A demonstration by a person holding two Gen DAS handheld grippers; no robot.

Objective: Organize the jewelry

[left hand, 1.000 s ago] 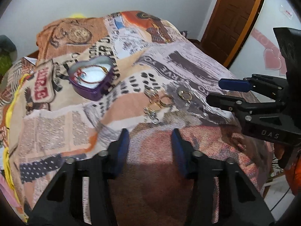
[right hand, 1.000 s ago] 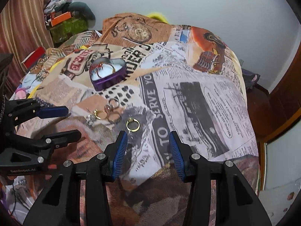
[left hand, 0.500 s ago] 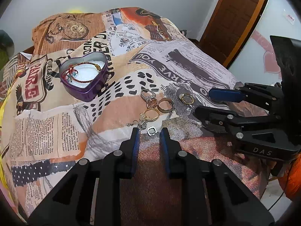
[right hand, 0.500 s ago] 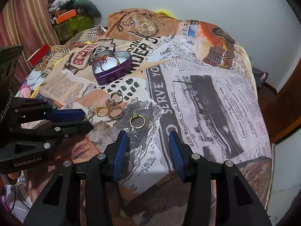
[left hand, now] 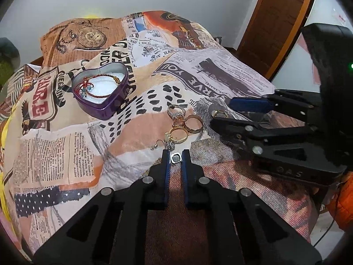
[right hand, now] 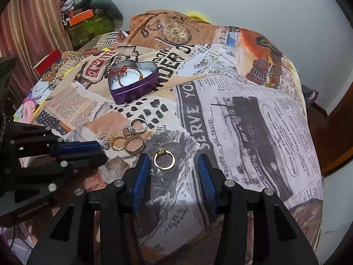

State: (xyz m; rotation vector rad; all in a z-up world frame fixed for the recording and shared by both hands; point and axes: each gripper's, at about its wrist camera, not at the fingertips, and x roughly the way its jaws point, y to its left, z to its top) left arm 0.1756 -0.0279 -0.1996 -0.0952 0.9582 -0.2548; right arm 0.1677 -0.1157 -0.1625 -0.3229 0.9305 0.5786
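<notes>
Two two-finger grippers: left gripper [left hand: 176, 158] and right gripper [right hand: 174, 169].

One purple heart-shaped tin [left hand: 103, 108], holding two bracelets: a red corded one [left hand: 85, 85] and a darker one with a gold bead [left hand: 117, 79].

Loose pieces on the one printed bedspread [left hand: 55, 137]:
- four rings in a cluster: stone-set silver ring [left hand: 175, 110], rose-toned ring [left hand: 178, 121], plain gold band [left hand: 194, 123], gold ring with a stone [left hand: 177, 134];
- one separate gold ring [right hand: 164, 160];
- one small square silver piece [left hand: 176, 158];
- one small silver item [left hand: 157, 144], too small to identify.
</notes>
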